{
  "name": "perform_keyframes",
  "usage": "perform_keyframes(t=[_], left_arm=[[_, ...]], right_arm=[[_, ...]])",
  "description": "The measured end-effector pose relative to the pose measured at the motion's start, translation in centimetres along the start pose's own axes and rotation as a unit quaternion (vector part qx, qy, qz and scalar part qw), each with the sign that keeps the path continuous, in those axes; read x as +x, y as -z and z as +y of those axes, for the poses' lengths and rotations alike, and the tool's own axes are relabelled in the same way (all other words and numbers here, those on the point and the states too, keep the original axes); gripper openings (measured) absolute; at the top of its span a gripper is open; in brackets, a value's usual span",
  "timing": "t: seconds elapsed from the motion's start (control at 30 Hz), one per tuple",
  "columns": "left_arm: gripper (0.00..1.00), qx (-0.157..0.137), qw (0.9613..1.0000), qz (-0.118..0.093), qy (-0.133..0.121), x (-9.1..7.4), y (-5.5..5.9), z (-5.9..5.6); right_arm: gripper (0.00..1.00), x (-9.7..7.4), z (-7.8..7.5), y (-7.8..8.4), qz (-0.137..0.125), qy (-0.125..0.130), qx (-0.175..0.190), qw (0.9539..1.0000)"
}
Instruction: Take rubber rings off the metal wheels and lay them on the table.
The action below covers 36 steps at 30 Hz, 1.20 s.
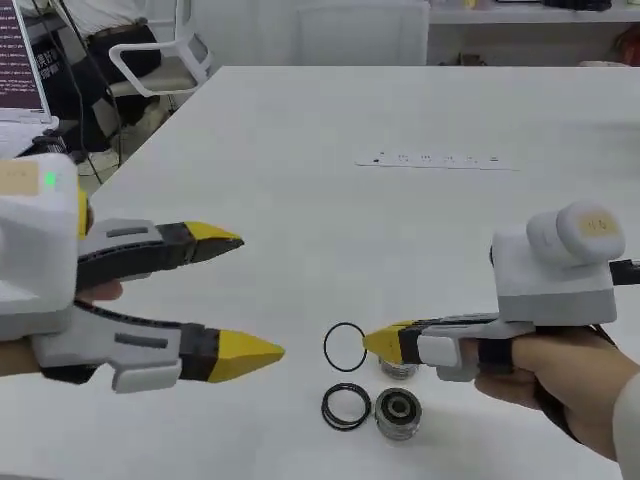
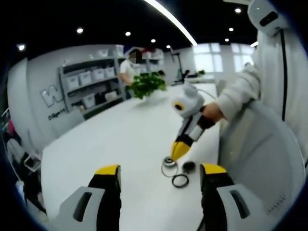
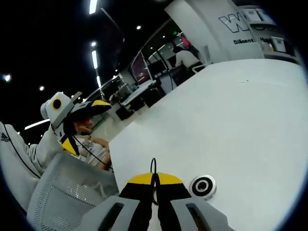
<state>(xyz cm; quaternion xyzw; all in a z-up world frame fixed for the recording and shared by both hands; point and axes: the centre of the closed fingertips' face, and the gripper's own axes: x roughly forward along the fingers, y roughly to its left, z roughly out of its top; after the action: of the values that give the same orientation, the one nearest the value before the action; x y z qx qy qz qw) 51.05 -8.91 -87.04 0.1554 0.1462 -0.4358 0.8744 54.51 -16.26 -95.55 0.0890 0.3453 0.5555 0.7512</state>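
Right gripper (image 1: pixel 372 343): pinching a thin black rubber ring (image 1: pixel 345 347) over the table (image 1: pixel 300 200).
Left gripper (image 1: pixel 240 295): spread, empty.
Head view: ring a full circle (edge-on line in right gripper view); loose rings (image 1: pixel 346 407) beside metal wheel (image 1: pixel 398 408).

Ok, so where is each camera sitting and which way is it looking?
Head view: on the person's head, facing forward and down at the table; shows the left gripper, the right gripper and a hand.
Left gripper view: on the left gripper, facing along its open jaws toward the right gripper; a sleeve shows.
Right gripper view: on the right gripper, facing along its shut jaws, which pinch a rubber ring; left gripper beyond.
Shared: all three see a metal wheel.
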Motion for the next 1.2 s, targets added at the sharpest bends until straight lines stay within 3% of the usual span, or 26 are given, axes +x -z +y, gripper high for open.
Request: perform_keyframes(t=[0.1,0.23,0.47,0.63,0.9,1.2], left_arm=[[0.72,-0.019,0.9997,0.002,-0.018,-0.9,1.1,0.0],[0.72,-0.042,0.9987,0.01,-0.028,-1.4,2.6,-0.9],[0.76,-0.075,0.9962,0.009,-0.043,-1.5,3.8,-2.0],[0.76,-0.092,0.9948,0.004,-0.044,-1.1,4.0,-2.6],[0.75,-0.102,0.9936,0.01,-0.047,-0.8,4.6,-2.4],[0.74,-0.105,0.9932,0.009,-0.049,-0.8,4.7,-2.1]], right_arm=[[0.0,0.2,0.5,0.4,0.009,-0.01,0.001,0.9999],[0.0,0.6,1.1,1.3,0.026,-0.018,0.002,0.9995],[0.0,1.0,1.3,2.5,0.046,-0.027,0.005,0.9986],[0.0,1.1,1.1,3.1,0.059,-0.028,0.011,0.9978],[0.0,1.3,0.5,4.1,0.079,-0.015,0.007,0.9968],[0.0,1.1,-0.4,4.2,0.081,0.002,0.012,0.9967]])
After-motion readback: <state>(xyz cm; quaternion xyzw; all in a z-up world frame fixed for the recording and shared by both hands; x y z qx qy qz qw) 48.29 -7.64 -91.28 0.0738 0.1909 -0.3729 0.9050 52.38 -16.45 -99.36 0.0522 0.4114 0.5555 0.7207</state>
